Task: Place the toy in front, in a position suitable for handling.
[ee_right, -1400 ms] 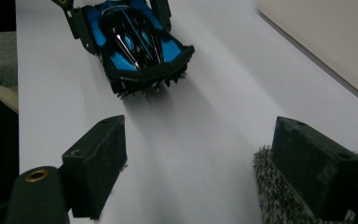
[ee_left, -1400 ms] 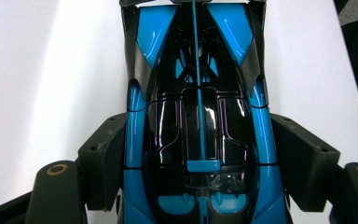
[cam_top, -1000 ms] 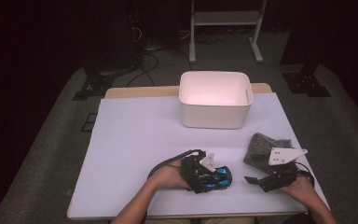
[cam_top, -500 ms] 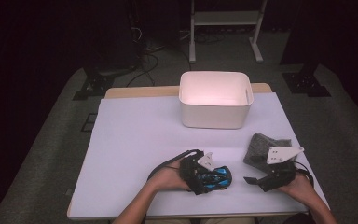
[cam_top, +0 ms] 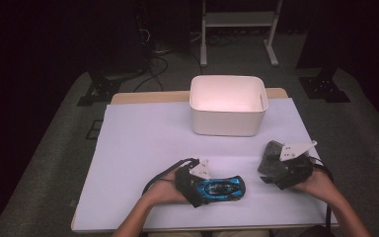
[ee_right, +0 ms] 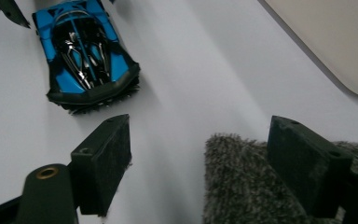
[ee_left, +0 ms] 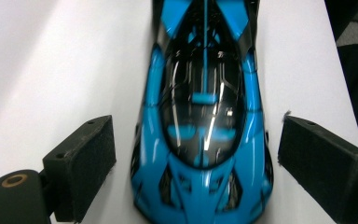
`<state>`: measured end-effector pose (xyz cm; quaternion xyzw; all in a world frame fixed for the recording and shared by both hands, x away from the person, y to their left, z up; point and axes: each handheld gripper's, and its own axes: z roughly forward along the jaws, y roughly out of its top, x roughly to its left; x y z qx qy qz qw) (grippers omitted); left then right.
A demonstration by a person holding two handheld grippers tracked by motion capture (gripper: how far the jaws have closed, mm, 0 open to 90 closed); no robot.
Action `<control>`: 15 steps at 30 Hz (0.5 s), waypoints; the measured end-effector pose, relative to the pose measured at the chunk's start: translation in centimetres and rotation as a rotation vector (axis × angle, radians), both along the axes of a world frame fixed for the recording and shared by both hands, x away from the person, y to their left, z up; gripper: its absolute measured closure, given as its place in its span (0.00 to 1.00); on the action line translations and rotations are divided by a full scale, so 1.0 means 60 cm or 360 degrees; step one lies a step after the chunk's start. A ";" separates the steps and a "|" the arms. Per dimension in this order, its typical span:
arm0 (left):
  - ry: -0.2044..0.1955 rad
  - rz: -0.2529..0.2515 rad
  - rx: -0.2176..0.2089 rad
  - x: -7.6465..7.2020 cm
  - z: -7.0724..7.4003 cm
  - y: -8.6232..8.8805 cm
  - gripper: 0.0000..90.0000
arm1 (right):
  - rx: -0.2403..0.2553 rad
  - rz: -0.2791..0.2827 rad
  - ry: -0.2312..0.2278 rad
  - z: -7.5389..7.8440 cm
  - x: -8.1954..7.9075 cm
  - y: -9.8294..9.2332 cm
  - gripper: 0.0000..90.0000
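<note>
While left gripper (ee_left: 193, 163) jaws just opened wide, blue toy car (ee_left: 204, 116) sits between, pads clear; right gripper (ee_right: 214, 163) wide, straddling grey cloth (ee_right: 247, 182) edge.

Blue toy car's (ee_left: 203, 121) nose beyond the frame's top edge.

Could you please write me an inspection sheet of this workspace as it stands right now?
Surface: table under a pale sheet, no spills.
Job's things: blue toy car lying flat; grey fuzzy cloth at the right; white bin at the back, nothing visible inside.
Clutter: nothing seen.
Grippers: left gripper jaws have just been opening, straddling the car with gaps at both sides; right gripper open, jaws just closing slightly, over the cloth's edge.
Cables: black cable looping from the left gripper.
Surroundings: dark floor, metal stand, floor cables.
</note>
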<state>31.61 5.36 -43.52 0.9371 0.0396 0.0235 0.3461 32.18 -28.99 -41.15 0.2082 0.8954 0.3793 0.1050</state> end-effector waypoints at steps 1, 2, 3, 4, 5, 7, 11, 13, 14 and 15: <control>-0.0003 0.0009 -0.0007 -0.001 -0.001 0.005 0.12 | -0.0018 -0.0004 0.0006 0.001 0.005 -0.001 0.25; -0.0001 0.0017 -0.0015 -0.002 -0.002 0.009 0.12 | -0.0044 -0.0005 0.0006 0.000 0.010 -0.001 0.26; -0.0008 0.0015 -0.0010 -0.003 -0.003 0.013 0.12 | -0.0062 -0.0009 0.0018 -0.001 0.015 -0.003 0.28; -0.0007 0.0022 -0.0025 -0.004 -0.005 0.015 0.12 | -0.0063 -0.0012 0.0042 -0.004 0.019 -0.005 0.30; -0.0002 0.0017 -0.0019 -0.004 -0.006 0.018 0.12 | -0.0065 -0.0012 0.0062 -0.008 0.024 -0.007 0.31; -0.0004 0.0027 -0.0013 -0.003 -0.010 0.020 0.12 | -0.0096 -0.0038 0.0094 -0.016 0.033 -0.010 0.34; 0.0033 0.0021 -0.0047 0.001 -0.011 0.022 0.14 | -0.0155 -0.0076 0.0117 -0.031 0.044 -0.011 0.45; 0.0047 0.0009 -0.0056 0.001 -0.012 0.023 0.17 | -0.0188 -0.0091 0.0114 -0.035 0.046 -0.009 0.53; 0.0057 0.0017 -0.0049 0.002 -0.014 0.023 0.17 | -0.0215 -0.0096 0.0110 -0.038 0.047 -0.008 0.58; 0.0056 0.0016 -0.0036 0.003 -0.015 0.024 0.17 | -0.0241 -0.0089 0.0121 -0.043 0.048 -0.006 0.64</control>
